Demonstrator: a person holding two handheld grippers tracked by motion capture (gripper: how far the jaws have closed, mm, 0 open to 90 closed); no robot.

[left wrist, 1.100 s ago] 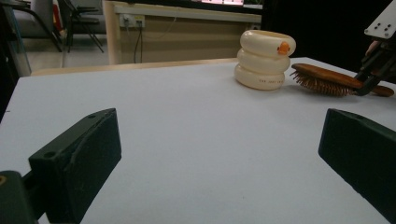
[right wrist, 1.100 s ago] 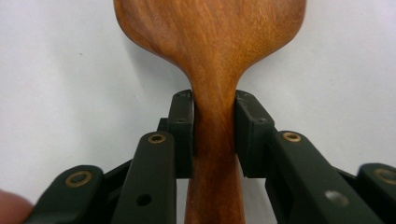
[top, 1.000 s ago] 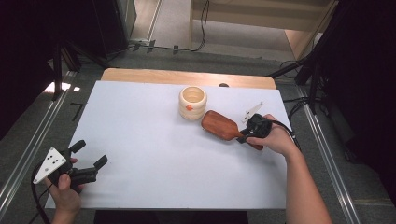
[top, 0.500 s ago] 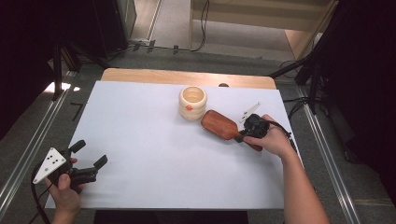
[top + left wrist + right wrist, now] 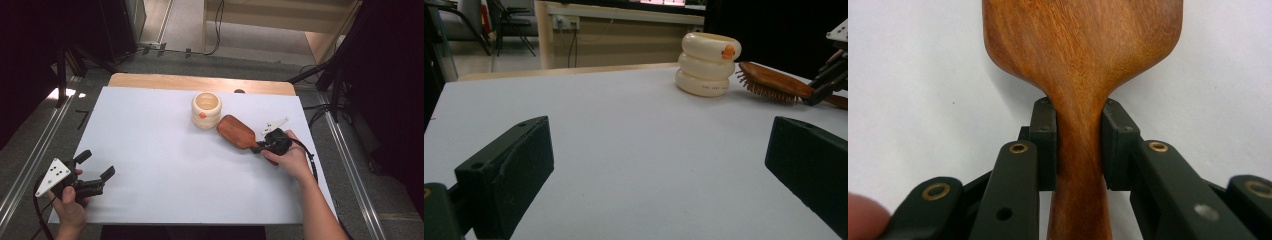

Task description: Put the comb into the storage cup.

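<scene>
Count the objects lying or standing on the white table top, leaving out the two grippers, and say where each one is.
2. A cream ringed cup stands near the far edge. A wooden hairbrush lies just right of it, its handle clamped by the right gripper. Nothing appears hidden.

Both grippers are black. The left gripper carries a grey three-cornered plate on top, dotted with small dark holes, and a dark cable trails back from it past the wrist. Its jaws are thick, blocky and matte, each with a small round hole near the tip. The right gripper has black linked arms joined by brass-ringed pins, with flat rectangular pads. A black cable loops from it. Both forearms are bare, no sleeves.
</scene>
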